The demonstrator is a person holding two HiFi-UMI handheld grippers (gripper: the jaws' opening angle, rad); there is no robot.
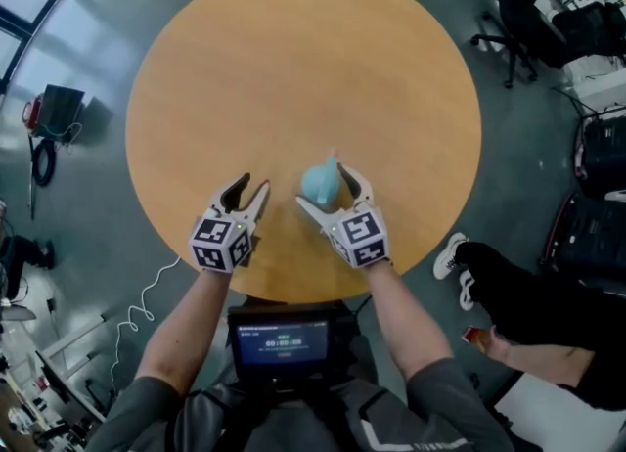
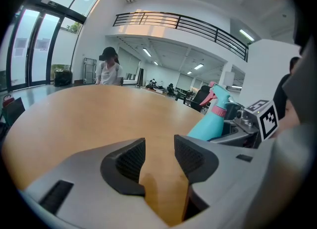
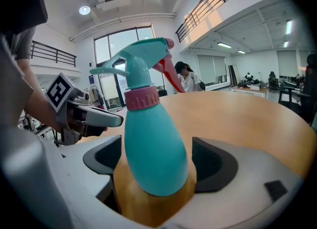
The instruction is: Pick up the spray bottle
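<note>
A teal spray bottle [image 1: 319, 184] with a pink collar and red trigger stands upright on the round wooden table [image 1: 293, 68], near its front edge. My right gripper [image 1: 321, 186] is open around it. In the right gripper view the bottle [image 3: 153, 143] fills most of the gap between the jaws of the right gripper [image 3: 156, 161], with a thin space at each pad. My left gripper [image 1: 251, 186] sits to the left of the bottle, open and empty. In the left gripper view, bare tabletop shows between the jaws of the left gripper [image 2: 159, 148] and the bottle [image 2: 210, 124] stands off to the right.
A person in a dark cap [image 2: 109, 67] stands at the table's far edge. Another person [image 1: 528, 303] sits at the right, close to the table. An office chair [image 1: 509, 29] stands at the back right. A device with a screen [image 1: 282, 340] hangs at my chest.
</note>
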